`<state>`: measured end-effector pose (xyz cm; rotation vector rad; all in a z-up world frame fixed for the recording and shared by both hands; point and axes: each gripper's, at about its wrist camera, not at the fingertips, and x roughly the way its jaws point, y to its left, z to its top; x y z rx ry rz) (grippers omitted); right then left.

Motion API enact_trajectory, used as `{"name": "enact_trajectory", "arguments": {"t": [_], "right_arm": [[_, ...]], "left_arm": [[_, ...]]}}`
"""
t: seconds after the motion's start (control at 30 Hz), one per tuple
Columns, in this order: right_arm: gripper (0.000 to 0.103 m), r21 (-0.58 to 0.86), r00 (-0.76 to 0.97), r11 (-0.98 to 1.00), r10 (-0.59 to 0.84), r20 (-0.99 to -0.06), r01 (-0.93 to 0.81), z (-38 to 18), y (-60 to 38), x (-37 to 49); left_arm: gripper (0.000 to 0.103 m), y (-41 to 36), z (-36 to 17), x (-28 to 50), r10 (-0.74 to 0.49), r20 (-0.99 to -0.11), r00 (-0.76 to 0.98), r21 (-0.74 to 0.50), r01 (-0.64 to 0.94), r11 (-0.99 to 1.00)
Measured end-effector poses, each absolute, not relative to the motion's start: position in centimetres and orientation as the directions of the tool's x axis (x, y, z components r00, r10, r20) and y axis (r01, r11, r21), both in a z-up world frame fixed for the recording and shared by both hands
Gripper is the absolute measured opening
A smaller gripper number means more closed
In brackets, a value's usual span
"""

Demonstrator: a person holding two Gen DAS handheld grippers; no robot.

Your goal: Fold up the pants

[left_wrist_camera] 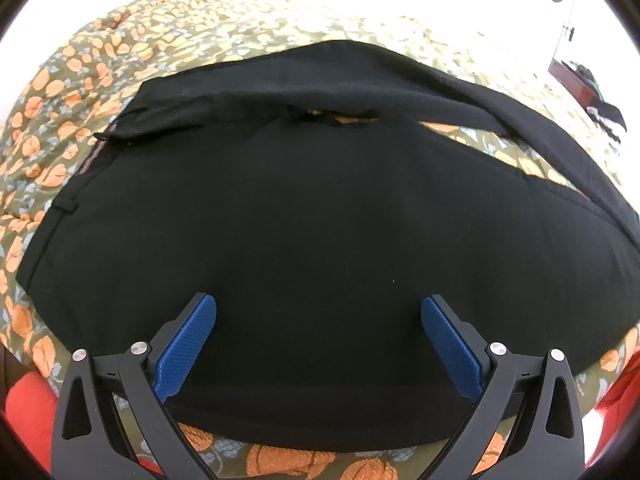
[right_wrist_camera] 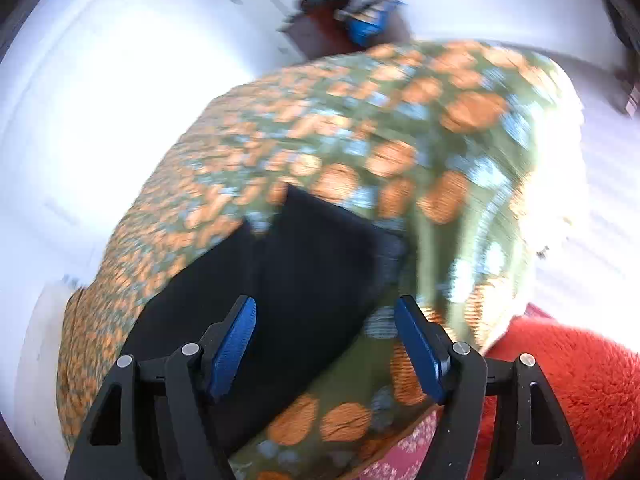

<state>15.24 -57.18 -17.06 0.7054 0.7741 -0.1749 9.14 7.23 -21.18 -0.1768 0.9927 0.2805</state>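
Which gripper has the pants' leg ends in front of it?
The right gripper: the black pants end there on the flowered cover. The left gripper faces the waistband.

Floral bedspread [left_wrist_camera: 280,28], red fuzzy blanket [right_wrist_camera: 580,380]

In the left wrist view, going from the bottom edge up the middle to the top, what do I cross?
Floral bedspread → black pants → a gap in the pants showing bedspread → the far folded edge of the pants → more bedspread → bright white background.
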Motion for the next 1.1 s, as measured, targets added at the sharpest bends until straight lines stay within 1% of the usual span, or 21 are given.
{"name": "enact_trajectory", "arguments": {"t": [0.07,0.13,0.2,0.27,0.4,0.57,0.83,0.93,1.0,1.1], "right_arm": [[0.072,0.506,0.732,0.82,0.169,-0.66,0.267,-15.9,-55.1,15.8],[0.072,0.488,0.731,0.854,0.216,-0.647,0.18,-15.3,-53.2,16.5],[0.072,0.487,0.704,0.869,0.292,-0.647,0.087,-15.6,-50.4,17.3],[0.072,0.451,0.679,0.892,0.319,-0.661,0.021,-15.6,-48.0,17.7],[0.073,0.353,0.644,0.931,0.326,-0.692,-0.092,-15.3,-44.5,18.0],[0.073,0.28,0.611,0.947,0.317,-0.725,-0.158,-16.1,-42.6,17.8],[0.073,0.24,0.59,0.95,0.311,-0.745,-0.197,-16.6,-41.3,17.3],[0.073,0.278,0.579,0.939,0.344,-0.739,-0.203,-16.6,-41.2,17.2],[0.073,0.397,0.547,0.891,0.45,-0.706,-0.22,-16.9,-41.6,17.2],[0.073,0.535,0.506,0.825,0.546,-0.668,-0.183,-17.8,-42.5,17.6]], "left_arm": [[0.102,7.3,-21.3,9.2,0.158,-0.844,0.512,-0.014,-0.316,0.949],[0.102,7.3,-21.3,9.2,0.168,-0.845,0.508,0.001,-0.313,0.95],[0.102,7.2,-21.4,9.2,0.18,-0.845,0.504,0.017,-0.312,0.95],[0.102,7.3,-21.3,9.2,0.184,-0.844,0.504,0.02,-0.314,0.949],[0.102,7.6,-21.4,9.3,0.188,-0.844,0.502,0.02,-0.322,0.947],[0.102,7.7,-21.5,9.4,0.189,-0.845,0.5,0.024,-0.317,0.948],[0.102,7.8,-21.7,9.5,0.191,-0.846,0.497,0.031,-0.313,0.949],[0.102,7.8,-21.7,9.5,0.192,-0.847,0.496,0.03,-0.314,0.949],[0.102,7.8,-21.8,9.5,0.193,-0.847,0.495,0.031,-0.316,0.948],[0.102,7.8,-22.0,9.5,0.197,-0.849,0.49,0.037,-0.318,0.948]]}}
